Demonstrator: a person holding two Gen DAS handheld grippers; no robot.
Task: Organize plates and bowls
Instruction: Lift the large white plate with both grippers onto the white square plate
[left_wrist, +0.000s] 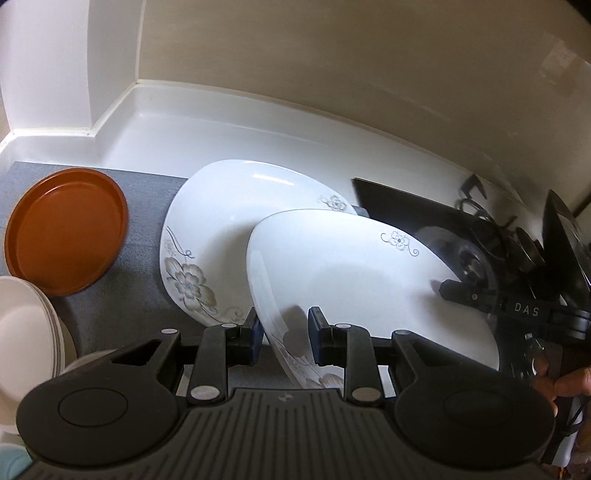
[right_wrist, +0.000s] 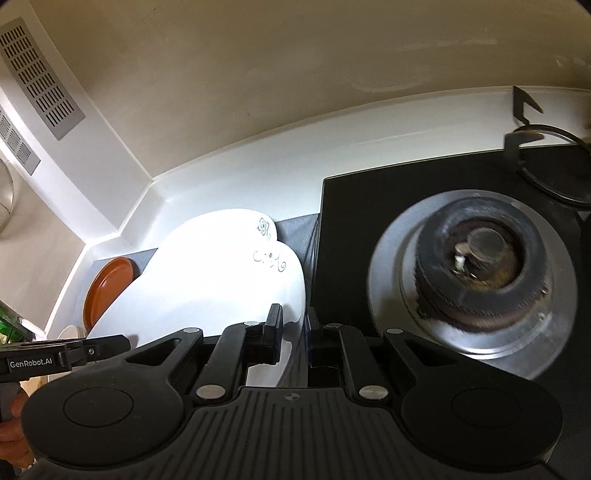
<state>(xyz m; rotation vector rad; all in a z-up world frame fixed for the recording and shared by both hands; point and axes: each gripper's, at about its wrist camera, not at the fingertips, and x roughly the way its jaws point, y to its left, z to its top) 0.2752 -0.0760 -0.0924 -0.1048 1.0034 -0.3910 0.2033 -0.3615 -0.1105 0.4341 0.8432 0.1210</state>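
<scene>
A white plate with a flower print (left_wrist: 351, 273) hangs tilted above the grey mat (left_wrist: 147, 206), held from two sides. My left gripper (left_wrist: 284, 325) is shut on its near rim. My right gripper (left_wrist: 448, 290) is shut on its right edge. In the right wrist view the same plate (right_wrist: 221, 295) has its rim pinched between the pads of my right gripper (right_wrist: 293, 325), and my left gripper (right_wrist: 122, 343) shows at the far left. A second flowered plate (left_wrist: 207, 221) lies on the mat just behind, partly covered by the held one.
An orange plate (left_wrist: 66, 229) rests on the mat's left side, with a stack of white plates (left_wrist: 22, 332) nearer the front. A black cooktop (right_wrist: 351, 221) with a gas burner (right_wrist: 476, 273) lies to the right. White counter (left_wrist: 221, 136) and wall close off the back.
</scene>
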